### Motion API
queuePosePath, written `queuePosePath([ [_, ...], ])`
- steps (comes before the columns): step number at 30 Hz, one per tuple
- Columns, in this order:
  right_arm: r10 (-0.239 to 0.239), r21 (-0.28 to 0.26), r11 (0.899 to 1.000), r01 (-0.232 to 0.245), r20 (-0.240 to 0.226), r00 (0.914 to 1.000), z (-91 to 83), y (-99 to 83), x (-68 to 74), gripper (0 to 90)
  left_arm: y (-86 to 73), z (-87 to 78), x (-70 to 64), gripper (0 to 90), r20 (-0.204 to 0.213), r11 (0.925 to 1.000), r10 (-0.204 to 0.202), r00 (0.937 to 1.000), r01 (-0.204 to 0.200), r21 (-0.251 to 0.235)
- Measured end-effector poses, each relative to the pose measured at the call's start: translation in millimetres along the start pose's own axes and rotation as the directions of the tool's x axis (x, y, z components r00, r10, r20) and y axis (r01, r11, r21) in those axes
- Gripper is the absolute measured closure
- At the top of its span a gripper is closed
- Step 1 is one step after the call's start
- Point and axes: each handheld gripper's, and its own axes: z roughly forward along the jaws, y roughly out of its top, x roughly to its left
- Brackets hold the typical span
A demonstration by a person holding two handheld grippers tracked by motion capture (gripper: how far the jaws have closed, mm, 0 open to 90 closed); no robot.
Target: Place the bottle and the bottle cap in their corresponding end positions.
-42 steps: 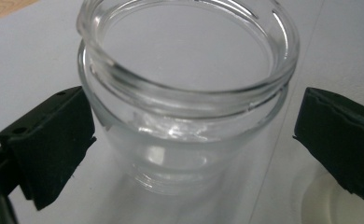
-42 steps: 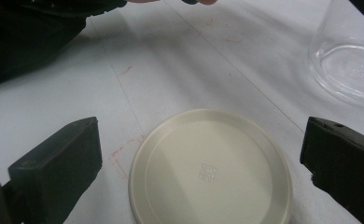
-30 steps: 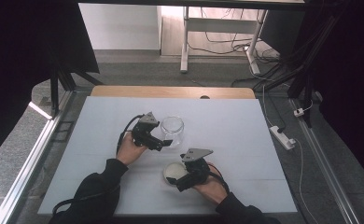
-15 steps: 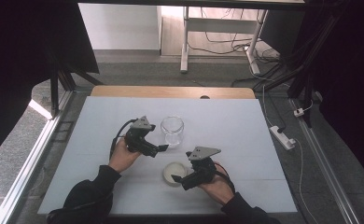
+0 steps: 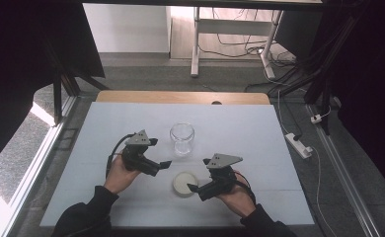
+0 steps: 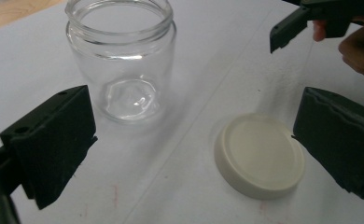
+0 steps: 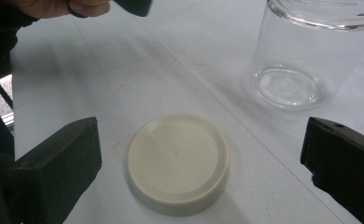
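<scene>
Your left tool [image 5: 165, 163] has its jaws spread wide and holds nothing. Your right tool [image 5: 193, 188] has its jaws spread wide too, and it is empty as well.

The cream lid [image 5: 184, 183] lies flat on the white bench [image 5: 259, 138], top side up. It sits just in front of your right tool, between the two black jaws in the right gripper view [image 7: 178, 162], but neither jaw touches it. From your left tool the lid [image 6: 259, 155] is a bit ahead and off to one side, just beside one of its jaws. It does not touch that jaw either.

The glass jar [image 5: 181, 138] stands upright on the bench with its mouth open and nothing inside. It is past the lid, farther away from your right tool. In the right gripper view the jar [image 7: 313, 56] is beyond the lid and well apart from both jaws. In the left gripper view the jar [image 6: 124, 60] stands ahead of the tool, nearer to the jaw at that picture's left. The jar and the lid are near each other but do not touch.

Your two tools point toward each other, with the lid between their tips. In the left gripper view you can see the tip of your right tool [image 6: 292, 28] past the lid.
</scene>
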Motion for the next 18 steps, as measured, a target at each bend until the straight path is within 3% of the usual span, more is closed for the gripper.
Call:
queuePosePath([
  [10, 0.022, -0.016, 1.0, -0.021, 0.037, 0.9991, -22.0, -6.3, -0.6, 0.0, -14.1, -21.7, -20.1, 0.0, -0.004, 0.9999, -0.014, 0.9999, 0.014, -0.008],
  [18, 0.033, -0.027, 0.999, -0.031, 0.083, 0.996, -39.2, -14.2, -3.2, 0.0, -32.4, -43.0, -24.8, 0.0, -0.014, 0.9985, -0.054, 0.9984, 0.054, -0.009],
])
